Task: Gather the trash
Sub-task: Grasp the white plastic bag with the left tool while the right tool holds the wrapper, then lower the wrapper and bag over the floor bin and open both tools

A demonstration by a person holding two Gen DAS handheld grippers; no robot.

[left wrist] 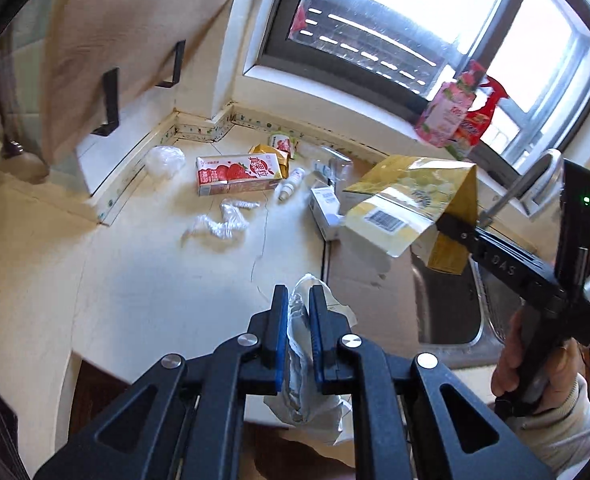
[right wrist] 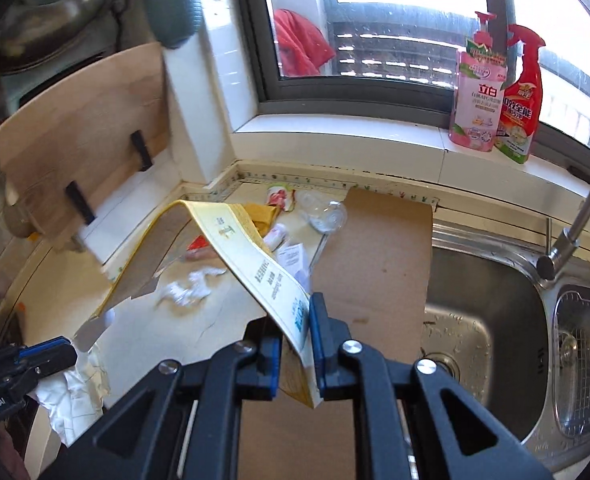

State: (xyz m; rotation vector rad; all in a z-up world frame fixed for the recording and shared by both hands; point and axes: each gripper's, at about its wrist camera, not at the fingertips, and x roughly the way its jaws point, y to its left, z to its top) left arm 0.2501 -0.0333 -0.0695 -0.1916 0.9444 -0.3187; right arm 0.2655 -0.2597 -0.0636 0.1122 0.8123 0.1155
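My left gripper (left wrist: 298, 296) is shut on a white plastic bag (left wrist: 307, 364) that hangs at the counter's front edge; the bag also shows in the right wrist view (right wrist: 79, 396). My right gripper (right wrist: 295, 320) is shut on a flattened yellow carton (right wrist: 251, 256) and holds it in the air over the counter; the carton shows in the left wrist view (left wrist: 411, 204) beside the sink. On the counter lie a strawberry milk carton (left wrist: 239, 174), crumpled clear wrap (left wrist: 223, 224), a small white bottle (left wrist: 291, 184), a small white box (left wrist: 327, 208) and a clear plastic bottle (right wrist: 323, 214).
A steel sink (right wrist: 491, 320) with a curved tap (right wrist: 583, 208) is at the right. A brown board (right wrist: 379, 256) lies beside it. A wooden cutting board (right wrist: 83, 140) leans at the left wall. Two cleaning bottles (right wrist: 495, 92) stand on the window sill.
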